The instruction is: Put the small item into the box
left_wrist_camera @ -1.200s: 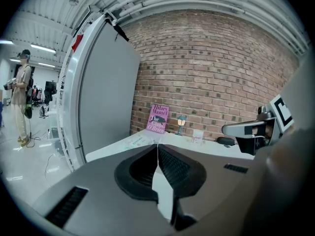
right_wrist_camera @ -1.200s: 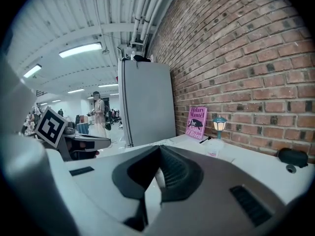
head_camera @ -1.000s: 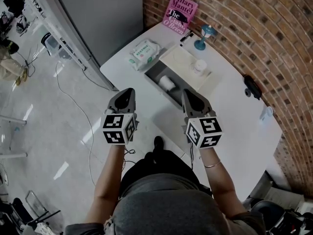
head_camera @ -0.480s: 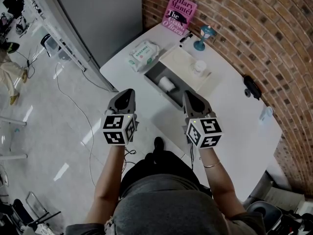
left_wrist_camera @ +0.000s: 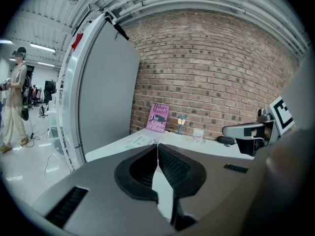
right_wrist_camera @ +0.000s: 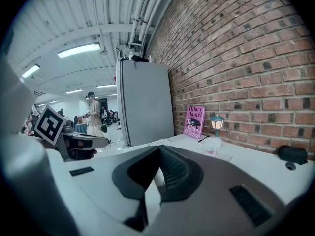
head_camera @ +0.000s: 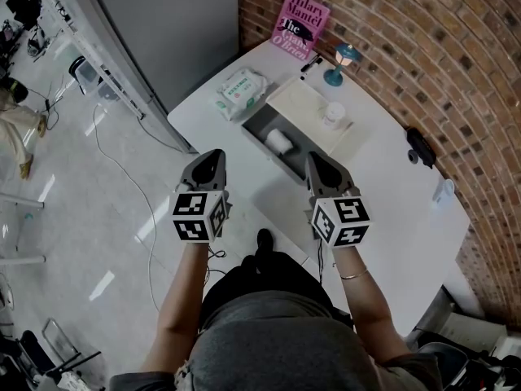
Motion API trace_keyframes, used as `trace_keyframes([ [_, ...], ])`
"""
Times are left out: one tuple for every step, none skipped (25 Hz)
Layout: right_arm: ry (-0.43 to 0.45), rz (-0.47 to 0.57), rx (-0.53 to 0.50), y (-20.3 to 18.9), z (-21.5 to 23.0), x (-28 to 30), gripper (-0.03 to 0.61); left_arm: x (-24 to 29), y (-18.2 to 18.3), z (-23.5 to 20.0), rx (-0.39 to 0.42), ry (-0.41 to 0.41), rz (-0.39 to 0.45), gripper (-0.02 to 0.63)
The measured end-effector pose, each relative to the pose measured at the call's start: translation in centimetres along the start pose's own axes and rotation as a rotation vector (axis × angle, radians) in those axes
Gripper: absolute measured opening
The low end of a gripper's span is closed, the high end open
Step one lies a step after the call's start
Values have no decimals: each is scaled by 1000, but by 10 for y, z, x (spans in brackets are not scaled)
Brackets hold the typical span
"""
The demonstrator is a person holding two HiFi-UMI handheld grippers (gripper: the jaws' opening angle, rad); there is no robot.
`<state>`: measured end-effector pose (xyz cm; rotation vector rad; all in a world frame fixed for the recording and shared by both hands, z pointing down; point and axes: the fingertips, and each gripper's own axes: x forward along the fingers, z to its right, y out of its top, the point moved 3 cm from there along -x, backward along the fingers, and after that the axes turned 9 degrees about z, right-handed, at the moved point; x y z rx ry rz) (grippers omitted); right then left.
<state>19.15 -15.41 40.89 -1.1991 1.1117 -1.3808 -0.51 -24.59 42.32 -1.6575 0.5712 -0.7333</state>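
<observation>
Both pairs of tongs are clenched tip to tip with nothing in them: the left tongs [head_camera: 215, 155] hang out over the floor just off the worktop [head_camera: 383, 187], and the right tongs [head_camera: 314, 158] sit above its near edge, both pointing level at the brick wall. Just ahead of the right pair lies the grey box [head_camera: 259, 127], open, with a white roll [head_camera: 279, 141] lying inside it. Against the box's far side is a cream pad [head_camera: 303, 100] with a small white cup [head_camera: 332, 113] standing on it. Past those are a pack of wipes [head_camera: 238, 89], a little lamp [head_camera: 342, 58] and a pink book [head_camera: 299, 24] propped on the wall. I can't tell which small thing is meant: if it is the roll, it already lies in the box; if it is the cup, it is outside, beside the box. The scene fits either. As I see it, the danger lies in the shut tongs and the crowding. A pair going at the cup without spreading would likely butt it over, and it looks light enough to skid toward the lamp. The box sits near the worktop's edge, so a careless push from the right tongs could slide it toward the floor. The roll, being round, may wander if the box is jolted.
</observation>
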Motion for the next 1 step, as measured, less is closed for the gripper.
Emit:
trace_keyframes([
  [0,0,-1,0,0,0,2,0,0,0,0,0,0,26],
])
